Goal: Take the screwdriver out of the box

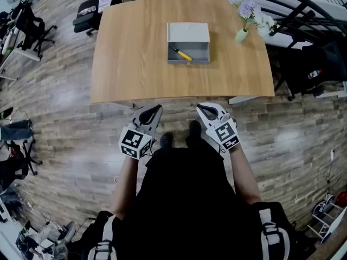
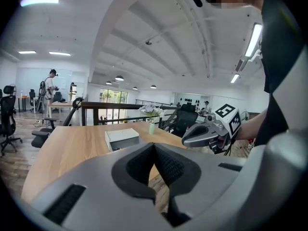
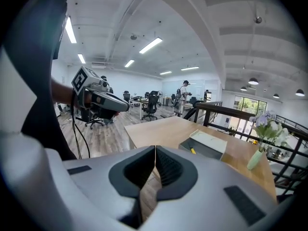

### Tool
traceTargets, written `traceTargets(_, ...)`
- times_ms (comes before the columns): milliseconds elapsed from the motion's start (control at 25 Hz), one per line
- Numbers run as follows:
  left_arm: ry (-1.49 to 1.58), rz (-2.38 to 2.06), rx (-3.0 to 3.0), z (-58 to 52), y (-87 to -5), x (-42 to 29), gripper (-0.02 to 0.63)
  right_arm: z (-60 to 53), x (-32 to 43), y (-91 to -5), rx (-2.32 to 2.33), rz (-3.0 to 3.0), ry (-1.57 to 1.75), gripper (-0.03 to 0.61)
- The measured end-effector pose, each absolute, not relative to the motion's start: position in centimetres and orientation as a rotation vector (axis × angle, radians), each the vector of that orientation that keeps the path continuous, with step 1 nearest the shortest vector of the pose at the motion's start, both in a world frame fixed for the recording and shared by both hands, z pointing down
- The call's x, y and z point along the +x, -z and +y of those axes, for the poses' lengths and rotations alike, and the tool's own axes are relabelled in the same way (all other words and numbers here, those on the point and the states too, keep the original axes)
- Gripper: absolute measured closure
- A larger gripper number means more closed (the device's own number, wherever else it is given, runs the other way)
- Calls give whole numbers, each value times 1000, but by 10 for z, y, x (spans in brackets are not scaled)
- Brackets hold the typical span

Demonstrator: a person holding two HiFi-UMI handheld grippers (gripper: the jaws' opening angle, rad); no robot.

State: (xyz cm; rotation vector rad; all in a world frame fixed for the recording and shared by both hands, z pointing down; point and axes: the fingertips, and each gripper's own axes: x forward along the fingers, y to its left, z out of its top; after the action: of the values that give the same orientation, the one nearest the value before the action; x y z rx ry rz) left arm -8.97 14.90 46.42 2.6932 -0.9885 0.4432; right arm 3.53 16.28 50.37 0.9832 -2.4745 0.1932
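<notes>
A grey box (image 1: 188,43) stands open on the wooden table (image 1: 135,64), its lid tipped back. Inside lies a screwdriver (image 1: 180,53) with a yellow handle, seen also in the right gripper view as a yellow tip (image 3: 193,150). The box (image 2: 122,138) shows low in the left gripper view. Both grippers hang off the table's near edge, held close to the person's body. My left gripper (image 1: 155,110) is shut with nothing in it. My right gripper (image 1: 201,108) is shut and empty too. Each gripper is well short of the box.
A small green vase with pale flowers (image 1: 248,16) stands at the table's far right. Office chairs (image 1: 89,11) stand beyond the far left corner. A black railing (image 1: 282,4) runs behind the table. Wooden floor (image 1: 65,134) lies around the person's feet.
</notes>
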Motion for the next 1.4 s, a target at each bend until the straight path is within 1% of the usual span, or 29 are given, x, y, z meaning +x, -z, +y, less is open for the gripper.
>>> traceTargets(640,-459,-1086,2698,116,-464,-12,592,122,115,-516,921,-2489,-170,552)
traceTargets(1400,-530,-1256,2605,122,-469,2,592,104,126,-523,774,-2570,-139,552)
